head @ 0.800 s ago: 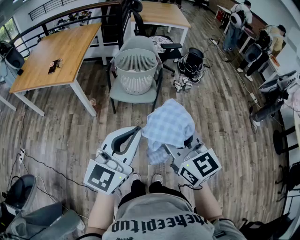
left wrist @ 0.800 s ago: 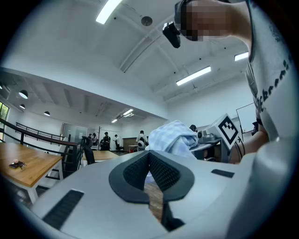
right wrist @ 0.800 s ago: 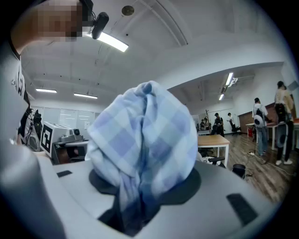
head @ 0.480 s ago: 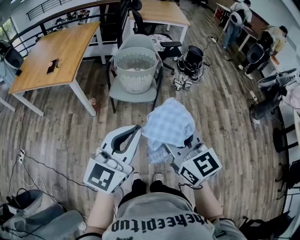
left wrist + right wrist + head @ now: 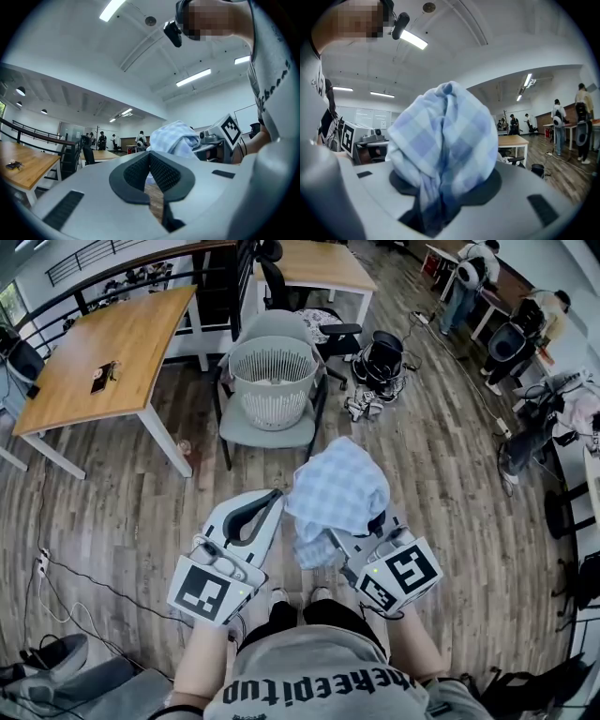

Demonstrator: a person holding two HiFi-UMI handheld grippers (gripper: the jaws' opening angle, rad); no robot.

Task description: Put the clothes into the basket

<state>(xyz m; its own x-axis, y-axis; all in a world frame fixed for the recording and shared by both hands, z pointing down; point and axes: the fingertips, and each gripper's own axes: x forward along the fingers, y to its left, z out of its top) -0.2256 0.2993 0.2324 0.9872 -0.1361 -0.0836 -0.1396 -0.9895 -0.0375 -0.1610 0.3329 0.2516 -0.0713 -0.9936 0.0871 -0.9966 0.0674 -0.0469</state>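
head view: the white slatted plastic laundry basket [image 5: 273, 381] sits on a grey padded chair [image 5: 267, 435]. the bunched blue-and-white checked cloth [image 5: 337, 486] hangs well short of the basket, on its near side and a little to its right, over the wooden floor [image 5: 131, 493]. the right hand-held gripper [image 5: 345, 542] carries it. the left hand-held gripper [image 5: 255, 510], just beside, lines up more squarely with the basket. the carry likely runs straight ahead and slightly left.

left gripper view: its jaws meet at the tips with nothing between them. the basket is out of frame.

right gripper view: the jaws are clenched on the cloth's lower folds, and the bundle bulges above them, blocking any sight of the basket.
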